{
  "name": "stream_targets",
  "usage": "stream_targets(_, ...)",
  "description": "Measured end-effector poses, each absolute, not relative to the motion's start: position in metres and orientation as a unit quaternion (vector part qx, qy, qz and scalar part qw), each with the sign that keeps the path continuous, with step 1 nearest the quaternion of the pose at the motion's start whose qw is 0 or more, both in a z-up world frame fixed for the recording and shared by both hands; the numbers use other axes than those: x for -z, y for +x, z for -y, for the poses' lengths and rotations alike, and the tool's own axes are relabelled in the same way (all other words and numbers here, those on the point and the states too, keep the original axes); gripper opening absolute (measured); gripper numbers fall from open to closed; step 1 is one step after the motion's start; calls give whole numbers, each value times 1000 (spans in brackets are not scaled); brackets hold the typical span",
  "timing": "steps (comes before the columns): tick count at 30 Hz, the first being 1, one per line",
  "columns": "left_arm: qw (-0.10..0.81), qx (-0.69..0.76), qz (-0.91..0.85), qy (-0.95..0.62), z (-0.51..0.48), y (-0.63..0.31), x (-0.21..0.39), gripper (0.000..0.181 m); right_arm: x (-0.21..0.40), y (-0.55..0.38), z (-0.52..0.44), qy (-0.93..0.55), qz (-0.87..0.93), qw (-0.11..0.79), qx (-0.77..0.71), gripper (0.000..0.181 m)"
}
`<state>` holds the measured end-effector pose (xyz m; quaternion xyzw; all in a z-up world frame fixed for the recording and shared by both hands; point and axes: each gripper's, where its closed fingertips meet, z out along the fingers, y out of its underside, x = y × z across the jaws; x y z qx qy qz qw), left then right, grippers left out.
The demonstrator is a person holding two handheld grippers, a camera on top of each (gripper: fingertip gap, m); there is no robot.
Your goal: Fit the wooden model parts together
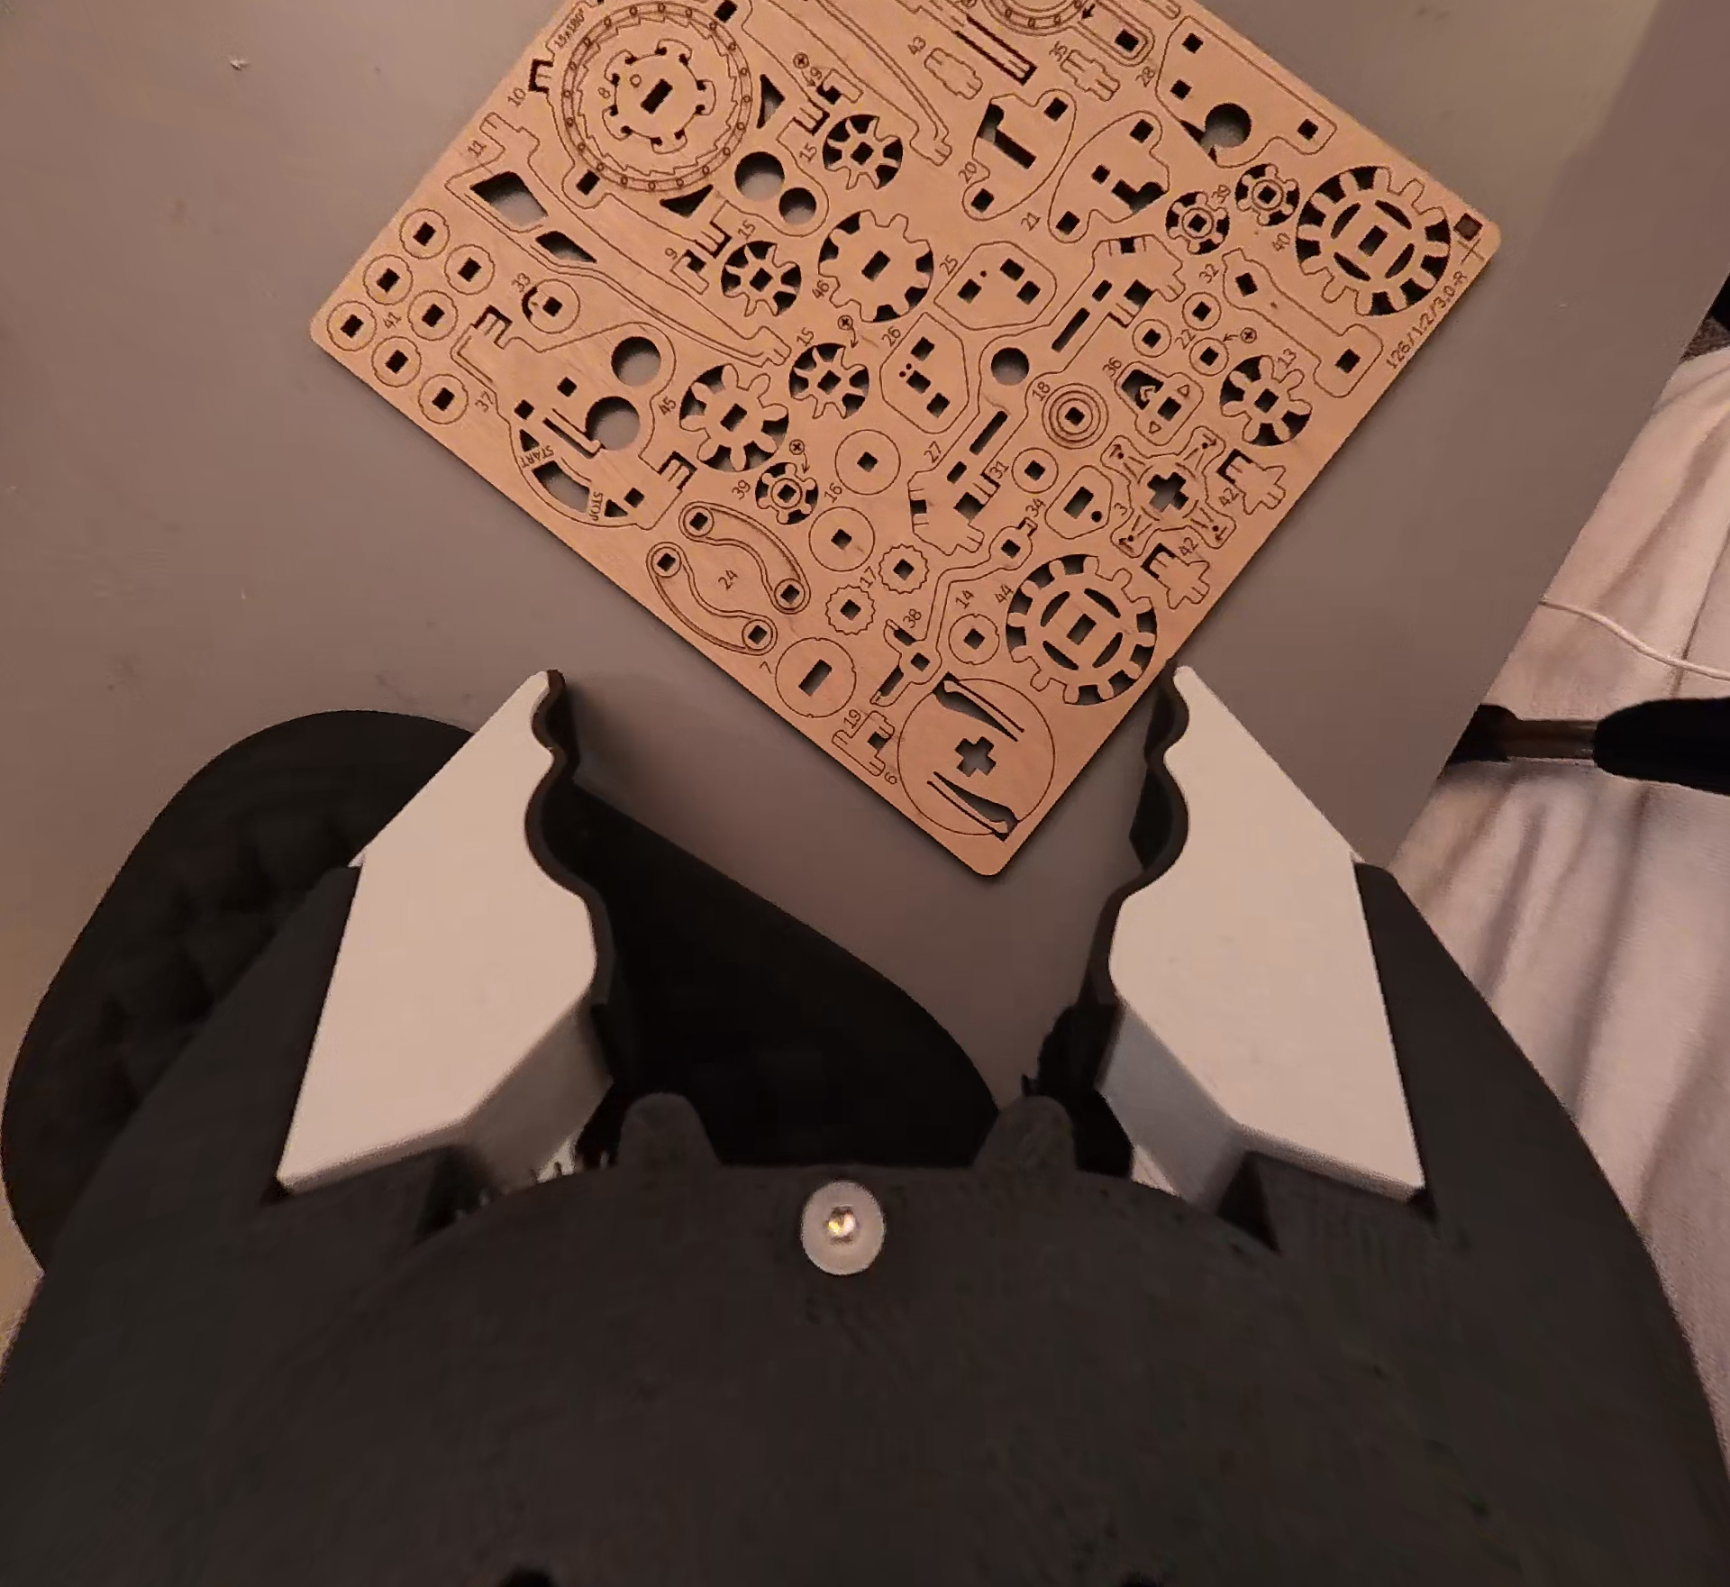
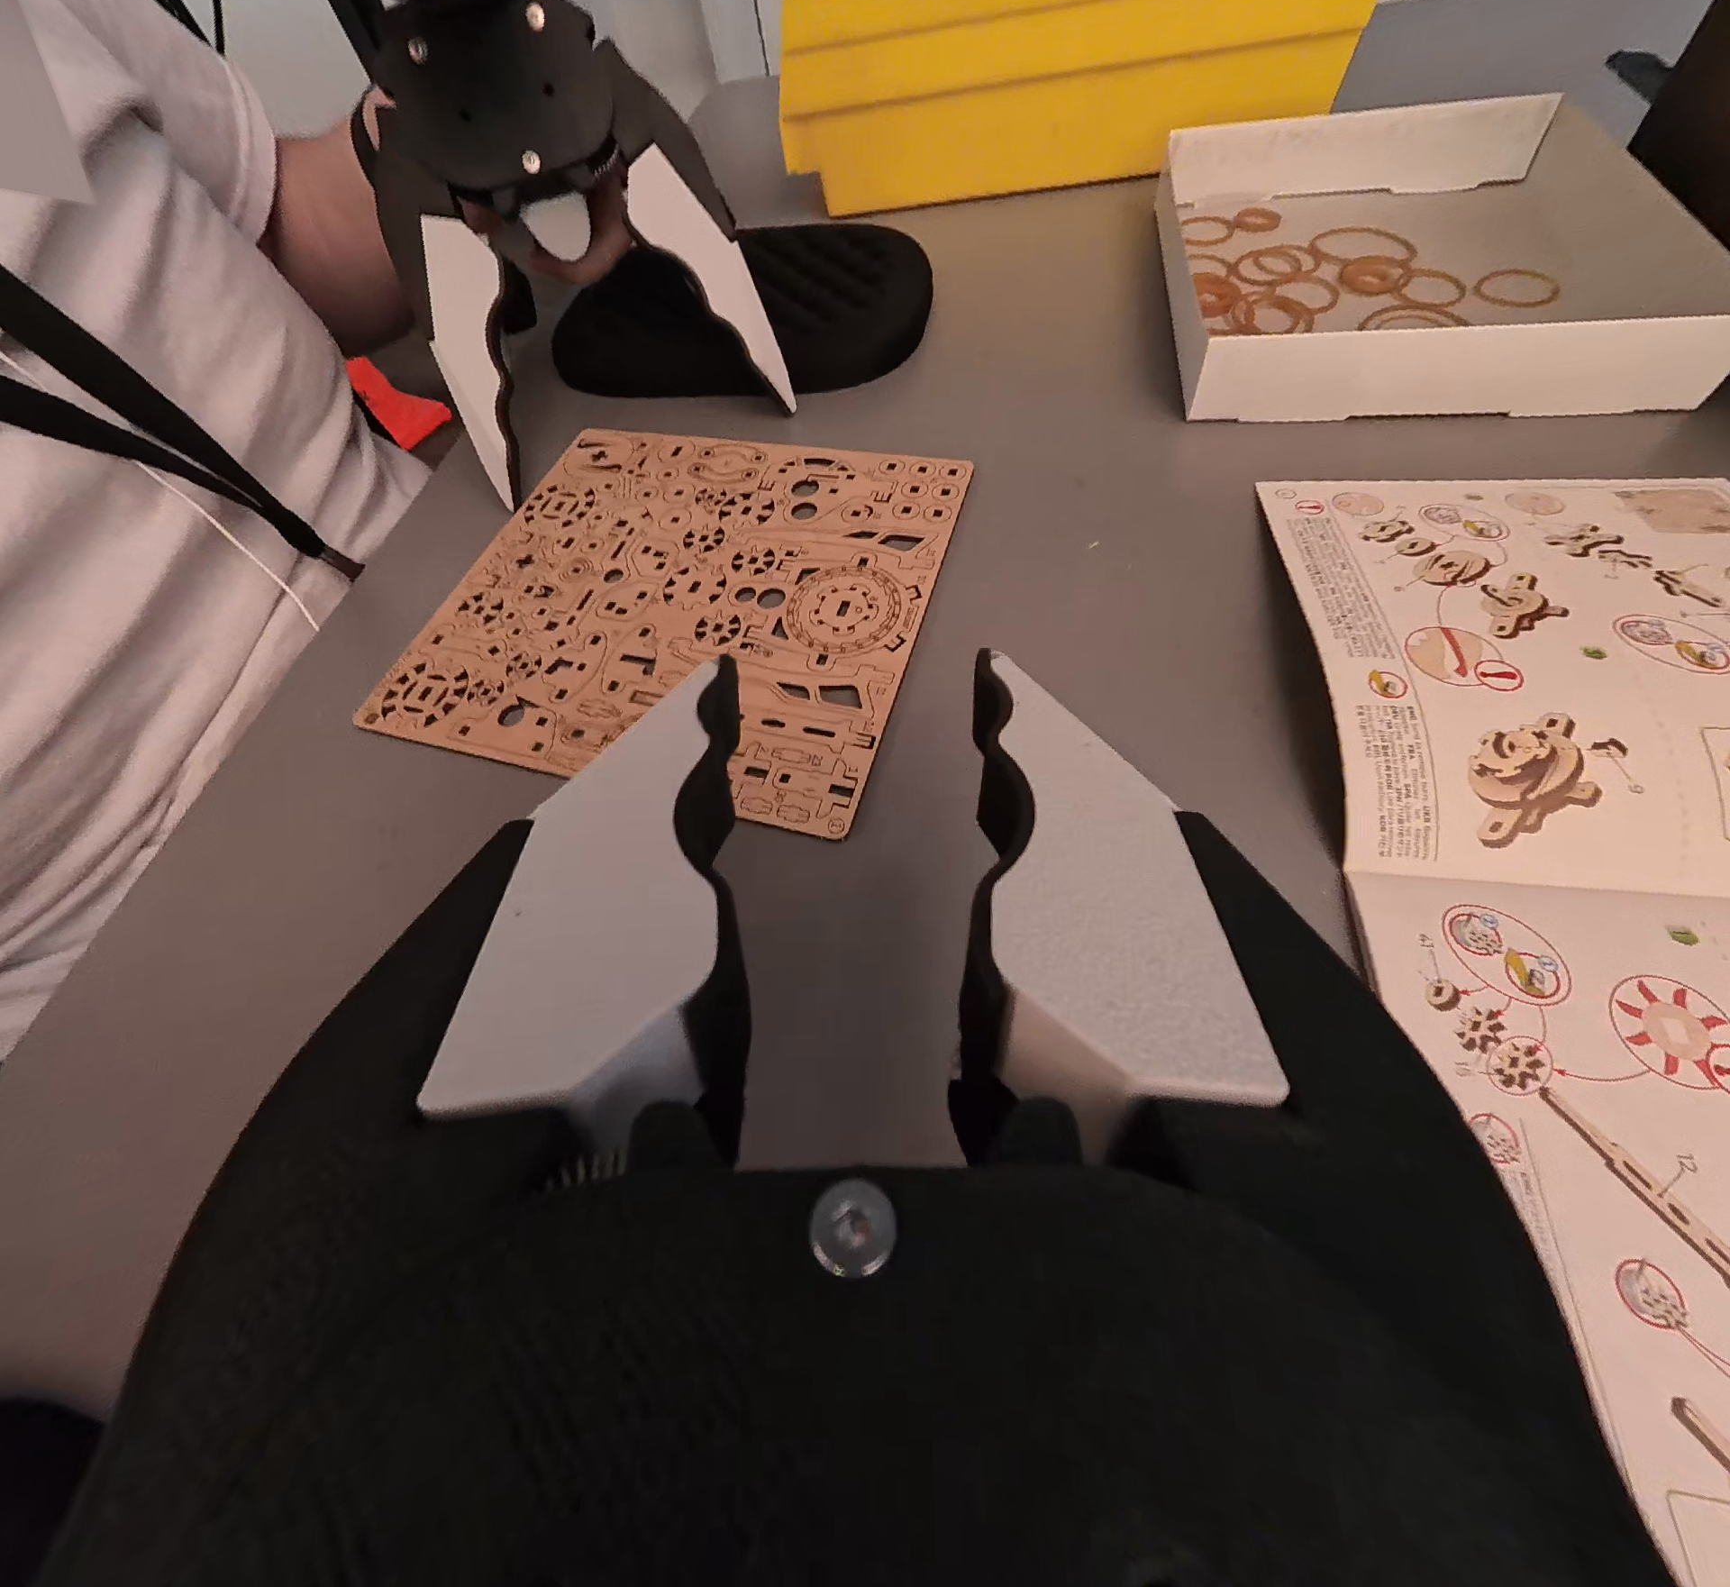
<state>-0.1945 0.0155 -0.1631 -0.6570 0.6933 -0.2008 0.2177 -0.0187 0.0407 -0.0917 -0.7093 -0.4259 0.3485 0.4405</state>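
Right wrist view is showing you the grey worktop [image 2: 1077, 587] carrying everything, with the yellow plastic bin [image 2: 1077, 25] lying at its far edge and the white cardboard tray of tan rubber rings [image 2: 1404, 362] sitting toward the far right corner. Along the right edge the printed paper instruction sheet [image 2: 1498, 793] is lying unfolded. Next in size, the flat square laser-cut plywood parts sheet [image 2: 674, 624] is lying near the left edge, close to your body, with its parts seemingly all in place, so fitting is not yet begun.

Your left gripper [image 2: 646, 456] is hanging fingers-down over the sheet's far left corner, jaws spread wide and empty; your right gripper [image 2: 847, 671] is also gaping empty, its left finger overlapping the sheet's near right corner. Left looks nearer.

From the left wrist view, the sheet [image 1: 899, 306] is lying directly ahead of the left gripper [image 1: 857, 690], turned diamond-wise so one corner is pointing back between the fingers. Being roughly square, it has no clear long axis.
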Motion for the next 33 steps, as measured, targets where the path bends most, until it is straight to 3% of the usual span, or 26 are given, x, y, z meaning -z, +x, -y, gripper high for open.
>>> stream_targets(25, 231, 209, -678, -666, -19, -158, 163, 115, 87, -3, -56, -721, 374, 470, -346, 50)
stream_targets(33, 241, 223, -668, -667, -29, -144, 162, 107, 117, 20, -48, -760, 400, 417, -298, 52)
